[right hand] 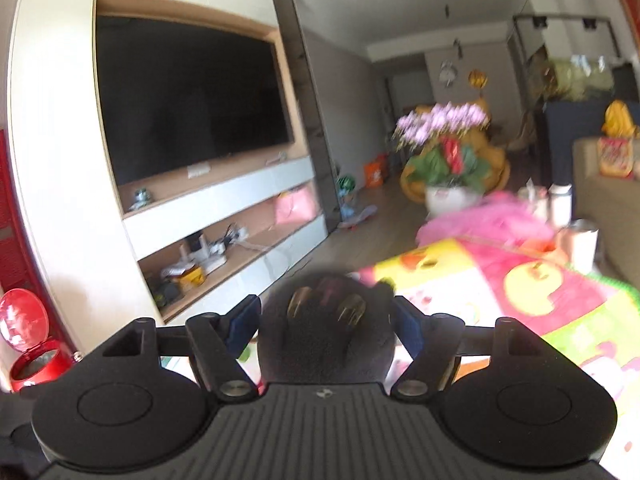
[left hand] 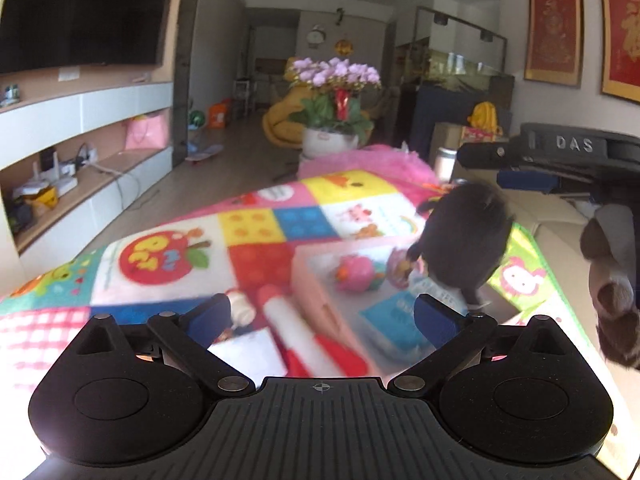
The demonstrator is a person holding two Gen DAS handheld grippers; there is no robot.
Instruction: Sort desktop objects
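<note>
While the left gripper (left hand: 322, 314) hovers with its fingers (left hand: 436, 326) spread wide and nothing between them, a pink box (left hand: 320, 280) of small toys sits on the patchwork-covered surface (left hand: 256, 220) just ahead. In the right wrist view, the right gripper (right hand: 326, 326) has its fingers (right hand: 244, 322) clamped on a dark plush toy (right hand: 326, 344), held above the surface's near edge.
</note>
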